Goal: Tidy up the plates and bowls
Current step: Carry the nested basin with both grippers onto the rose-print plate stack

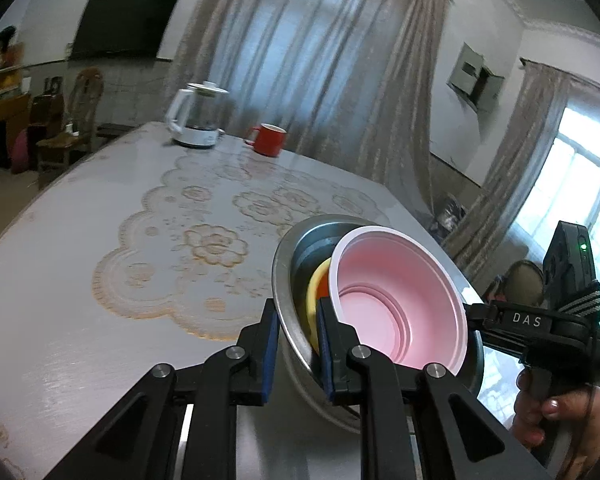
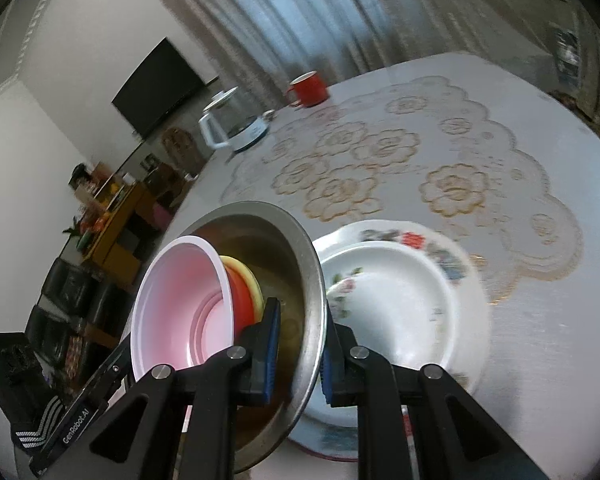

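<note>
Reading "DAS" on the right tool (image 1: 470, 312) and "GenRobot.AI" on the left tool (image 2: 118, 354), each lettering is showing only in the opposite view. Both tools are clamping opposite rims of one steel bowl (image 2: 312, 280), which is tilting above the counter (image 1: 80, 240) and holding three nested bowls: pink (image 1: 400, 292), orange (image 2: 242, 304), yellow (image 1: 314, 284). Two stacked plates (image 2: 400, 292) are appearing only in the right wrist view, beneath the steel bowl.

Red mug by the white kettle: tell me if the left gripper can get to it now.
Probably not: the left gripper is shut on the round steel bowl, and the red mug stands far across the table.
</note>
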`<state>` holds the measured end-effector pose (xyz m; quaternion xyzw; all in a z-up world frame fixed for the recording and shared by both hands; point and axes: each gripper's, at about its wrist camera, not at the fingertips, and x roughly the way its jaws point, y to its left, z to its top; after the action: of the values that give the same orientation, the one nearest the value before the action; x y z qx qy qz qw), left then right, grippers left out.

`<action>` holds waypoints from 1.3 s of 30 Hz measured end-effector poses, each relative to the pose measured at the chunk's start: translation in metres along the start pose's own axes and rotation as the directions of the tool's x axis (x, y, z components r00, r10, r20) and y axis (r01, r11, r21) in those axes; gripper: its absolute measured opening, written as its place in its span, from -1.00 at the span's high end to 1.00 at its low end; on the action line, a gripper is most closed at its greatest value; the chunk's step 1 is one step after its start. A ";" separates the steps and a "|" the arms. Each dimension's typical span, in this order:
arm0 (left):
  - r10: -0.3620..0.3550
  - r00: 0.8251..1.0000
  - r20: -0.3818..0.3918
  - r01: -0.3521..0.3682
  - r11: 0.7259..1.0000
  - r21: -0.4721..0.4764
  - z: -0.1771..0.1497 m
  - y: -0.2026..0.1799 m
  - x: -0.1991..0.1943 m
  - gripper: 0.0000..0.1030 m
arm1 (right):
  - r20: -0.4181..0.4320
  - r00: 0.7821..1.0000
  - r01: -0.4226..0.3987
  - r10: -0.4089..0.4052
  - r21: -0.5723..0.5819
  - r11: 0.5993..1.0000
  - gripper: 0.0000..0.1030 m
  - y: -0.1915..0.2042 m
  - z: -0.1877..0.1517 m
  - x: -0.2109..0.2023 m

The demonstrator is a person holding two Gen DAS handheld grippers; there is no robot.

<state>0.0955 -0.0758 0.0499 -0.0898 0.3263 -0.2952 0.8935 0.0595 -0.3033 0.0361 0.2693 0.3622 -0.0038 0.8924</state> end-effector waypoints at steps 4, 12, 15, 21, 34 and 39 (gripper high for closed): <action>-0.025 1.000 -0.020 0.025 0.999 0.023 0.003 -0.016 0.015 0.66 | 0.018 1.000 0.018 -0.019 0.036 0.999 0.66 -0.019 0.002 -0.008; -0.043 0.996 -0.076 0.047 0.998 0.052 0.003 -0.033 0.048 0.66 | 0.045 0.997 0.052 -0.056 0.081 0.995 0.66 -0.049 0.009 -0.010; -0.034 0.995 -0.099 0.039 0.998 0.055 0.001 -0.031 0.060 0.66 | 0.025 0.998 0.060 -0.063 0.094 0.994 0.66 -0.058 0.009 -0.002; -0.008 0.991 -0.132 0.017 0.998 0.066 -0.008 -0.031 0.077 0.66 | -0.012 0.998 0.070 -0.069 0.132 0.989 0.66 -0.074 0.004 0.014; 0.019 0.988 -0.151 -0.004 0.995 0.095 -0.014 -0.031 0.089 0.66 | -0.015 0.996 0.093 -0.092 0.126 0.988 0.66 -0.081 0.003 0.020; 0.037 0.990 -0.137 -0.023 0.995 0.100 -0.016 -0.031 0.084 0.67 | -0.021 0.995 0.098 -0.096 0.107 0.989 0.65 -0.078 0.001 0.019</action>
<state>0.1226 -0.1494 0.0037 -0.0202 0.3739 -0.3029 0.8764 0.0588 -0.3666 -0.0130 0.2990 0.3813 -0.0645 0.8724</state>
